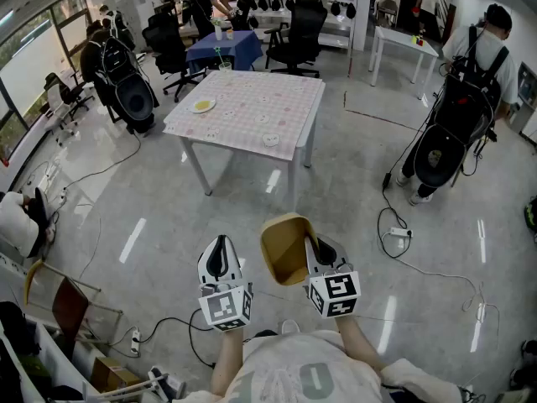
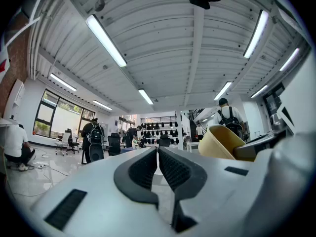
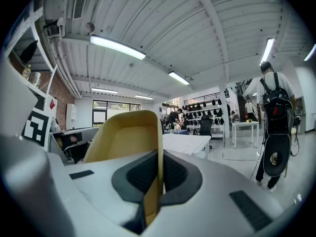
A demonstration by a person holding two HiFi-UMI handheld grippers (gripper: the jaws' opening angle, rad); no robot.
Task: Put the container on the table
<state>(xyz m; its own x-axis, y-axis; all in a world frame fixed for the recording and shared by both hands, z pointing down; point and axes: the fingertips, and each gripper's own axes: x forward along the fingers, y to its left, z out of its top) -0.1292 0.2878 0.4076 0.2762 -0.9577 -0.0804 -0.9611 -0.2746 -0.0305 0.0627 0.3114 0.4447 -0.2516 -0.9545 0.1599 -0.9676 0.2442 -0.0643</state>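
Observation:
A tan plastic container (image 1: 285, 248) hangs over the floor in front of the person, well short of the table. My right gripper (image 1: 316, 248) is shut on its right wall; in the right gripper view the thin wall of the container (image 3: 126, 144) stands pinched between the two dark pads of the right gripper (image 3: 159, 174). My left gripper (image 1: 221, 257) is beside it on the left, shut, with nothing between its jaws, and the left gripper (image 2: 158, 168) shows its pads together. The container (image 2: 224, 142) appears at the right of that view. The table (image 1: 285, 141) with a pink checked cloth stands ahead.
On the table lie a yellow plate (image 1: 203, 105), a small white dish (image 1: 270, 139) and a cup (image 1: 225, 67). Cables (image 1: 436, 271) and a power strip (image 1: 398, 232) lie on the floor at the right. A person with a backpack (image 1: 470, 91) stands at the right; office chairs (image 1: 298, 32) stand behind the table.

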